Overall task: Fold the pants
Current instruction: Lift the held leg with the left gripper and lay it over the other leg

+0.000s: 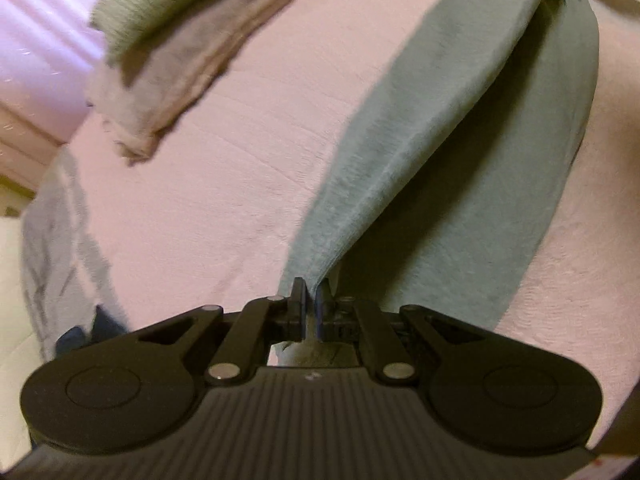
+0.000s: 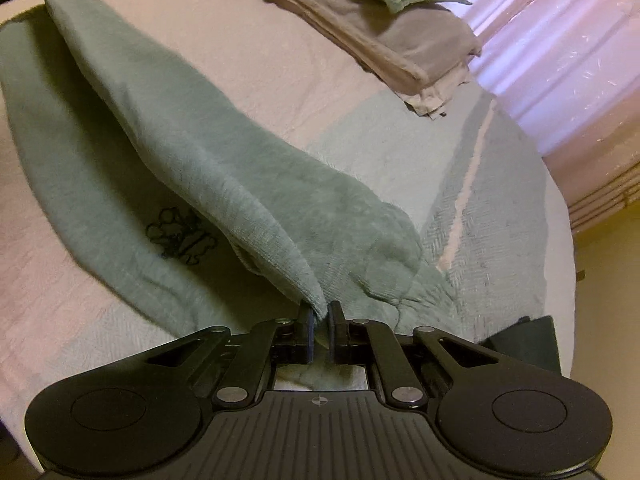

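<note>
Pale green pants lie stretched over a pink bedspread. My left gripper is shut on one end of the fabric, which rises in a taut lifted fold from a lower layer lying flat. In the right wrist view the same pants run from the far left corner toward me, and my right gripper is shut on their near edge. A dark printed figure shows on the flat layer beneath the lifted part.
A stack of folded clothes, green on top of grey and beige, sits at the far side of the bed near a pink curtain. A pale green striped blanket covers the bed's right part. Blue-grey cloth lies at the left edge.
</note>
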The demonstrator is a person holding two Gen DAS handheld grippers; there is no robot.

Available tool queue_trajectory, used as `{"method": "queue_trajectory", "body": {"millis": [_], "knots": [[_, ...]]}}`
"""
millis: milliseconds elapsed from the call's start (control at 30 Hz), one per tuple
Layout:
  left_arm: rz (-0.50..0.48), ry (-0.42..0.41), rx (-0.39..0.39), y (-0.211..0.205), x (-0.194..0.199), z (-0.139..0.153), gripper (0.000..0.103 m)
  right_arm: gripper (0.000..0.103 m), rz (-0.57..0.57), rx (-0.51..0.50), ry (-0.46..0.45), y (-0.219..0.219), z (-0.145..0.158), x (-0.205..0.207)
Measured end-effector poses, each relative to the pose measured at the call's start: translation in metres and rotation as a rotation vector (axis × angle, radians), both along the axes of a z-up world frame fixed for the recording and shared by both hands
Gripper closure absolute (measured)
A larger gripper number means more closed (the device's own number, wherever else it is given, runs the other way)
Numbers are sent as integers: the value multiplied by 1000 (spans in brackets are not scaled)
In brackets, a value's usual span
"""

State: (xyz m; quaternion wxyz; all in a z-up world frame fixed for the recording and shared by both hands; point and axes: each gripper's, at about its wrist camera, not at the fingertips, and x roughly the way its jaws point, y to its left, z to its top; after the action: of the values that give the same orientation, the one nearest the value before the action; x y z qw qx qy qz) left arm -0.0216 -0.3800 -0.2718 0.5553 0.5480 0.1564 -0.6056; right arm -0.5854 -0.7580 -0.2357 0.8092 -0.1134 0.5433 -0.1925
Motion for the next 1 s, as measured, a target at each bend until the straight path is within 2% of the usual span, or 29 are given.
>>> {"method": "queue_trajectory", "body": {"millis": [100, 200, 267, 333, 433, 467, 567, 767, 867, 1000], "knots": [[26, -8, 3, 29, -20, 2, 100, 100, 3, 41, 47, 11, -32, -8], [27, -33, 75, 49, -48, -36, 100, 100, 36, 59, 108, 20, -65, -6], [25, -42, 112, 54, -60, -64, 100, 100, 40, 44, 124, 25, -71, -5], [55, -48, 120, 55, -65, -79, 100, 97, 25, 45, 127, 26, -68, -6], [102, -28, 112, 56, -62, -79, 99, 81, -30, 66, 137, 29, -55, -2], [110, -29, 115, 58, -61, -75, 97, 70, -46, 70, 130, 30, -49, -1], [160, -6, 130, 66, -49, -59, 92, 60, -73, 88, 94, 41, -28, 10], [369, 109, 56, 81, -3, -28, 89, 58, -74, 157, -8, 104, 0, 73], [478, 200, -1, 70, 34, -25, 85, 57, -48, 206, -64, 147, 6, 129], [585, 365, -56, 51, 84, -36, 76, 53, 31, 278, -118, 213, -3, 214]]}}
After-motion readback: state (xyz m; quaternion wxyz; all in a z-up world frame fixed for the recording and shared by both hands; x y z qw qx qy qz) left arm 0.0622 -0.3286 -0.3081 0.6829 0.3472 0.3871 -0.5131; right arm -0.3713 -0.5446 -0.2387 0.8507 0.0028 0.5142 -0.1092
